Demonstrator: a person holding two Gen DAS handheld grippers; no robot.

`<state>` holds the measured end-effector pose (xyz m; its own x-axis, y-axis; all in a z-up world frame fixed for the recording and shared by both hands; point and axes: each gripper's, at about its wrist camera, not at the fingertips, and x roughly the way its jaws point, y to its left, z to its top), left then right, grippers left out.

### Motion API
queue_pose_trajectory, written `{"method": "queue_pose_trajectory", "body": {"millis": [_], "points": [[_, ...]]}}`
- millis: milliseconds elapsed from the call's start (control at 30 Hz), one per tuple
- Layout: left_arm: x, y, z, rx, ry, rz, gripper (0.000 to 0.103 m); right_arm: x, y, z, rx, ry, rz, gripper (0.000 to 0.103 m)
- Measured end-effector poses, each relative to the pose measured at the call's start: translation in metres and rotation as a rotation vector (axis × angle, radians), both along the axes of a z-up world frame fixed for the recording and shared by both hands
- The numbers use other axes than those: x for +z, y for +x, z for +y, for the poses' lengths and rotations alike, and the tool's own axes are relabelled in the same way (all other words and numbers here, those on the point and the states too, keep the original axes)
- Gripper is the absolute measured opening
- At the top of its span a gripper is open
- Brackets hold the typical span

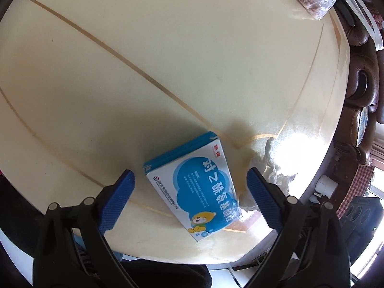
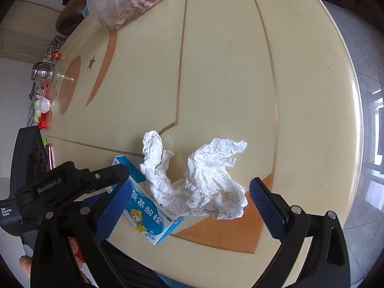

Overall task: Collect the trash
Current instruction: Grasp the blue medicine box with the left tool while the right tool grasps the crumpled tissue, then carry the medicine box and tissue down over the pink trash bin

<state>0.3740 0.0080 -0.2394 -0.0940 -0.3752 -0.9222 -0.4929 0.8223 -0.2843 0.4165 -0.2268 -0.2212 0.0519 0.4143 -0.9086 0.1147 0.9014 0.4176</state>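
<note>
a round cream table (image 2: 216, 60) with tan inlay lines carries two pieces of trash close to its near edge: a blue and white medicine box (image 1: 192, 187) lying flat, and a crumpled white tissue (image 2: 204, 180) that touches the box and drapes over one of its ends. both sit within easy reach of the person, which probably explains why each gripper is lined up over its own item.

the left gripper (image 1: 190, 199) points steeply down at the box, its blue pads spread wide on either side, not touching it and holding nothing. the right gripper (image 2: 189, 206) also tilts steeply down, its pads wide apart and straddling the tissue without pressing on it; its left pad hangs over the box. the left gripper's black body sits just beside it in the right wrist view.

a clear bag of brownish bits (image 2: 129, 2) rests well apart at the far edge, and a small glass jar (image 2: 44, 74) stands at the left edge.
</note>
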Motion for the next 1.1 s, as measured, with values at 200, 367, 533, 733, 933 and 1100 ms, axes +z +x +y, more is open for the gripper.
{"method": "queue_pose_trajectory", "body": {"millis": [200, 367, 533, 733, 933, 1100], "points": [[0.002, 0.014, -0.011, -0.058, 0.085, 0.027, 0.093, -0.008, -0.002, 0.022, 0.059, -0.072, -0.039, 0.097], [0.003, 0.020, -0.024, -0.110, 0.163, 0.049, 0.089, -0.007, -0.007, 0.037, 0.113, -0.178, -0.122, 0.093], [0.006, 0.021, -0.039, -0.134, 0.227, 0.060, 0.083, -0.005, -0.009, 0.053, 0.192, -0.347, -0.183, 0.061], [0.013, 0.020, -0.053, -0.220, 0.243, 0.047, 0.067, -0.004, -0.006, 0.056, 0.210, -0.373, -0.188, 0.023], [0.019, 0.036, -0.059, -0.318, 0.291, -0.011, 0.066, -0.002, -0.006, 0.059, 0.216, -0.378, -0.202, 0.018], [0.034, 0.036, -0.060, -0.377, 0.318, -0.075, 0.066, 0.007, -0.014, 0.057, 0.215, -0.385, -0.208, 0.018]]}}
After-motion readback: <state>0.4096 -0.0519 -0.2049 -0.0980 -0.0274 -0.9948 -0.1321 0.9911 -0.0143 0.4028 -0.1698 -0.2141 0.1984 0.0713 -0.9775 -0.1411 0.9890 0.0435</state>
